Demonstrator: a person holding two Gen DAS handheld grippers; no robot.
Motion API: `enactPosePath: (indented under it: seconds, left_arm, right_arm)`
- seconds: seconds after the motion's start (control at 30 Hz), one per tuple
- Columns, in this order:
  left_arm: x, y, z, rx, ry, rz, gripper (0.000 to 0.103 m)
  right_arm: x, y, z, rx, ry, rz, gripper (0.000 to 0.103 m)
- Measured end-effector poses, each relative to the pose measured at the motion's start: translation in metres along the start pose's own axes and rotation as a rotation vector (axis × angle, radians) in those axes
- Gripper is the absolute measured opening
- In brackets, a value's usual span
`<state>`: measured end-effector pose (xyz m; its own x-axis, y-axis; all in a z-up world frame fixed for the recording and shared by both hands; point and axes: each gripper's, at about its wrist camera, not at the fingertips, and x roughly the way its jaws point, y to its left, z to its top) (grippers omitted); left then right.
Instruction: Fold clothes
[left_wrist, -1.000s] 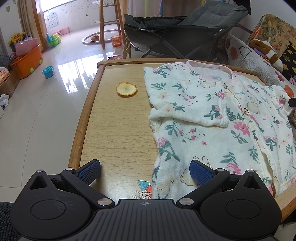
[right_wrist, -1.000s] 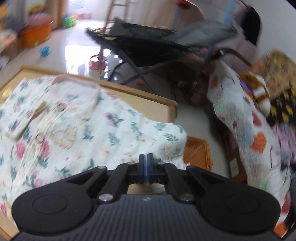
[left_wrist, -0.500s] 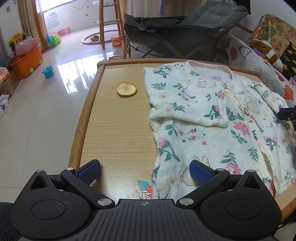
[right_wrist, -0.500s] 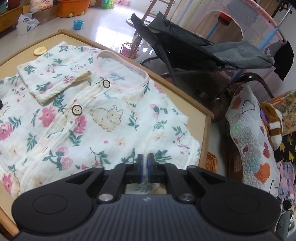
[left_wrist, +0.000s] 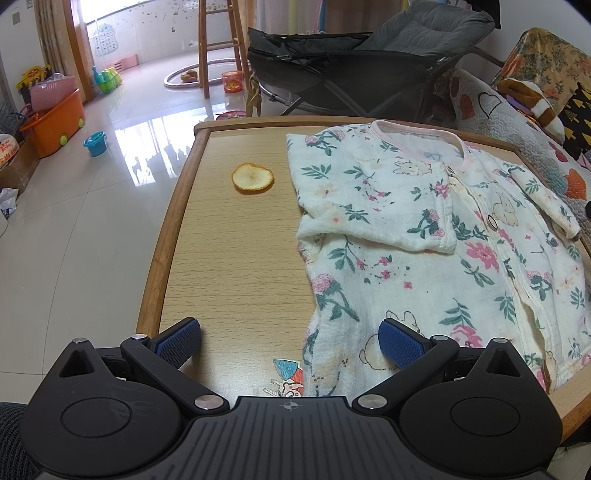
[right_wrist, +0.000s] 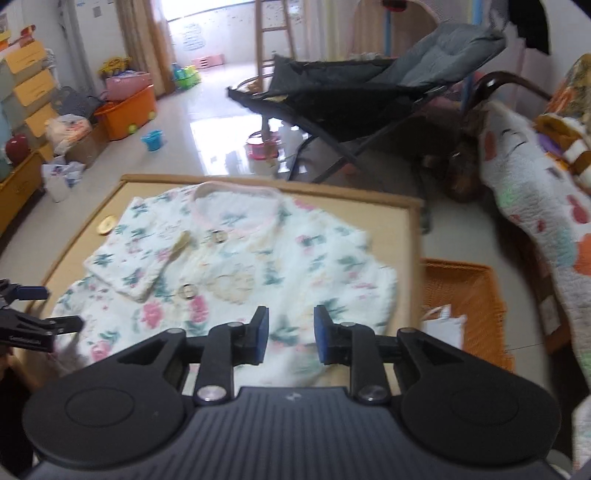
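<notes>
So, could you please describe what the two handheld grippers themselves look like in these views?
Both the left gripper and the right gripper have matte black bodies with ribbed centres, two round discs, silver pivot screws, angular linkage arms, a small centre emblem and blue textured rubber pads. No sleeve or cable shows.

Orange peel, probably (left_wrist: 252, 177), on wooden table (left_wrist: 229, 266); dark recliner (left_wrist: 354, 74) behind.

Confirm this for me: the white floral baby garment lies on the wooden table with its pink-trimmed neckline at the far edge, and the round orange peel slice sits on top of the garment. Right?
Not quite. The round orange peel slice lies on the bare wooden table, beside the white floral baby garment and apart from it, not on top. The left wrist view shows this. The pink-trimmed neckline is at the far edge, as you say.
</notes>
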<state>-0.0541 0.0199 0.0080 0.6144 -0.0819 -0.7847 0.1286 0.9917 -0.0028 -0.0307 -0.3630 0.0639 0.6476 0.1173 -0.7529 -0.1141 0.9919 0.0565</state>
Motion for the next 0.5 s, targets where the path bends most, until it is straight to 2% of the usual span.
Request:
enactPosePath:
  seconds: [0.1, 0.17, 0.5]
  left_arm:
    - [0.000, 0.000, 0.000, 0.000, 0.000, 0.000, 0.103]
    - [0.000, 0.000, 0.000, 0.000, 0.000, 0.000, 0.103]
    - [0.000, 0.000, 0.000, 0.001, -0.001, 0.000, 0.103]
  right_arm:
    - [0.000, -0.021, 0.005, 0.083, -0.008, -0.105, 0.026]
    - [0.008, -0.034, 0.007, 0.134, 0.003, -0.141, 0.026]
    - [0.049, -0.054, -0.001, 0.287, 0.036, -0.137, 0.026]
